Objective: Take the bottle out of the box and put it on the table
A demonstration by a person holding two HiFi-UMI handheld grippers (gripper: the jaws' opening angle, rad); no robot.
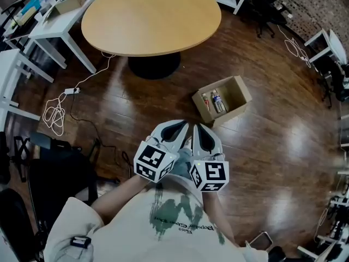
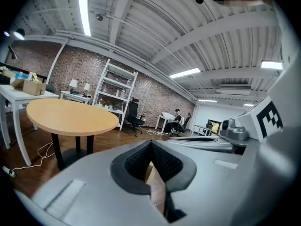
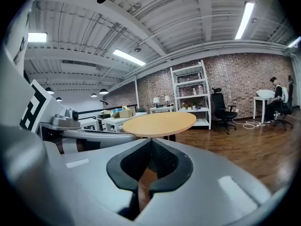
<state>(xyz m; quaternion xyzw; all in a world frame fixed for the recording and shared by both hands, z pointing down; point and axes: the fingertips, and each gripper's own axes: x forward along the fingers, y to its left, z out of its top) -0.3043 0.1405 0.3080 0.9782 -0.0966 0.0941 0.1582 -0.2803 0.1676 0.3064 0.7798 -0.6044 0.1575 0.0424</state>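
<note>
An open cardboard box [image 1: 235,89] sits on the wooden floor, to the right of the round wooden table [image 1: 151,15]. Two small bottles lie inside it: one with blue on it [image 1: 218,101] and one with red on it [image 1: 207,101]. I hold both grippers side by side close to my chest, well short of the box. The left gripper [image 1: 184,125] is shut with nothing between its pads [image 2: 141,161]. The right gripper [image 1: 196,127] is also shut and empty, its pads [image 3: 162,161] meeting at the tip. The round table [image 3: 160,123] shows ahead in the right gripper view.
White desks [image 1: 54,21] with clutter stand at the left, and a white cable [image 1: 57,111] trails across the floor. A dark chair [image 1: 54,173] stands at the lower left. More office chairs [image 1: 267,10] and desks line the right side. A white shelf [image 2: 115,95] stands against the brick wall.
</note>
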